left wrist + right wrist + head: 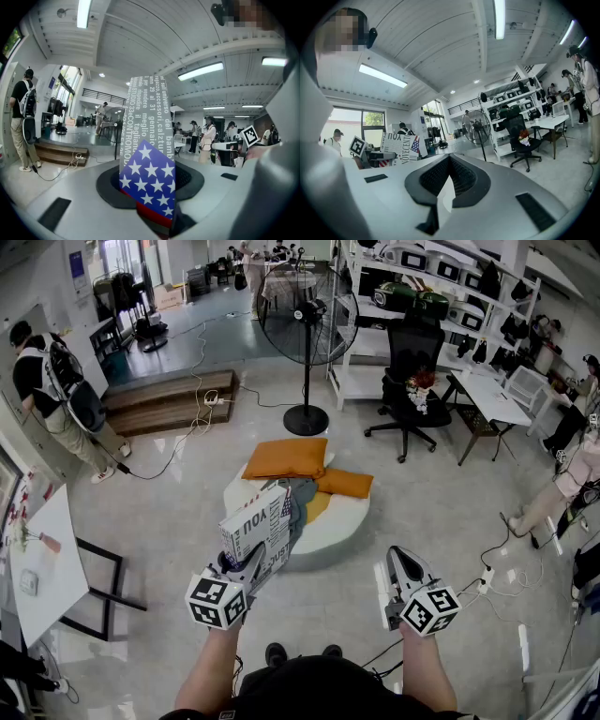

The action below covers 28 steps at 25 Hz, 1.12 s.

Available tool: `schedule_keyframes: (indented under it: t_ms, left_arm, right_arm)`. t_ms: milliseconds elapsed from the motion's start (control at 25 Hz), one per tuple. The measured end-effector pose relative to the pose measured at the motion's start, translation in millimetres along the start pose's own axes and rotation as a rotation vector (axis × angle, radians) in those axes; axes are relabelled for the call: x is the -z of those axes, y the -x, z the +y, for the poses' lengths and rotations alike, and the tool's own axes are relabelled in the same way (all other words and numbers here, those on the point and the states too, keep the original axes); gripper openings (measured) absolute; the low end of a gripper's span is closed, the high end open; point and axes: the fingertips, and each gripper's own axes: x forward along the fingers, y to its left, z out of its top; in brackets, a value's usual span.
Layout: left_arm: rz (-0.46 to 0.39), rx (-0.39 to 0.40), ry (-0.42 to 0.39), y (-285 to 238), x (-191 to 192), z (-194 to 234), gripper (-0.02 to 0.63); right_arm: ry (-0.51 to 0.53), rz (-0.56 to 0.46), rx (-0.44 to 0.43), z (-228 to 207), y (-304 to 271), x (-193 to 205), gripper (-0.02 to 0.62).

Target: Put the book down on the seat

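**While the book is held aloft, nothing has been set down**

As the head view shows it, the book is clamped by its lower edge in the left gripper and held upright. It hangs over or just before the near left edge of the seat; which of the two cannot be told. The carrying step is judged to be in hand, with the setting-down not yet done.

For the next move, the book would have to be brought over a bare part of the seat, tipped flat and lowered until it is borne. Only then should it be let go. The far edge and the right side are taken up by cushions, so the near part is judged better suited.

The right gripper is held closed on nothing, off the seat's near right edge, and is not called for.

Counted: one book, one seat, two orange cushions (a large one and a small one) and two grippers.
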Motion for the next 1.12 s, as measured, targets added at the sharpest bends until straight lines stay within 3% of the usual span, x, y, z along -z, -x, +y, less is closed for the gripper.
schedule_keyframes:
  t_ms: [400,640,1120]
  left_arm:
    - [0.007,0.004,-0.018,-8.0,-3.5,-14.7,0.16]
    - [0.001,0.019,-0.035,-25.9,-5.6,-46.2,0.16]
    - [0.022,0.024,-0.049,-56.8,-5.1,-117.8,0.16]
  right_arm:
    - [-0.005,-0.013,-0.008,-10.5,6.5,-4.1,0.012]
    - [-0.072,-0.069,-0.042,-37.2,28.1,-9.0,0.012]
    - [-0.108,-0.038,0.007,-104.8,80.9,-3.9,0.013]
